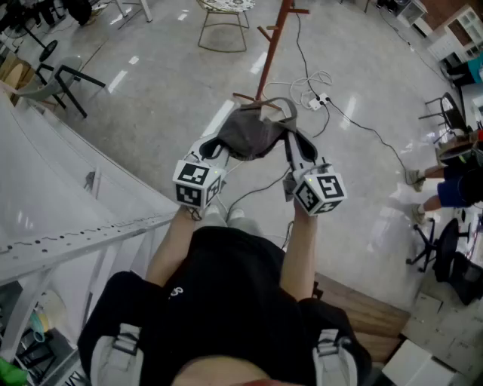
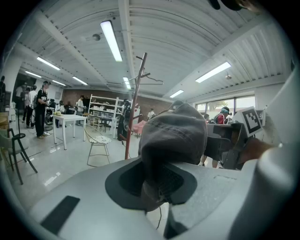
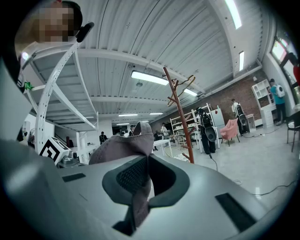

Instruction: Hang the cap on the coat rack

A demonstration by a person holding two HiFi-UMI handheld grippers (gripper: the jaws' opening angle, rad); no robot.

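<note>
As both arms reach forward, the cap (image 1: 253,134) hangs stretched between the two grippers, a dark grey bundle held up in the air over the pale floor (image 1: 151,113). The left gripper (image 1: 219,147) is clamped on a thick bunch of the cap's fabric, which bulges up over its jaws in the left gripper view. The right gripper (image 1: 290,147) is pinched tight on a thin edge of the same cap, with cloth trailing down between its jaws. Just ahead rises the coat rack (image 1: 272,45), a reddish-brown pole with short pegs. From the head view its near end meets the cap's top edge, though both gripper views show the rack standing beyond the cap and clear of it. Around the pole's far end, white cables and a power strip (image 1: 321,99) sprawl across the floor, and a dark cable (image 1: 370,132) snakes off to the right. A wire chair (image 1: 225,19) sits behind the rack to the left, and a black chair (image 1: 64,79) stands farther left. A white metal frame (image 1: 83,234) crowds the person's left side. Over on the right, seated people (image 1: 445,181) and a dark office chair (image 1: 441,252) line the edge.
</note>
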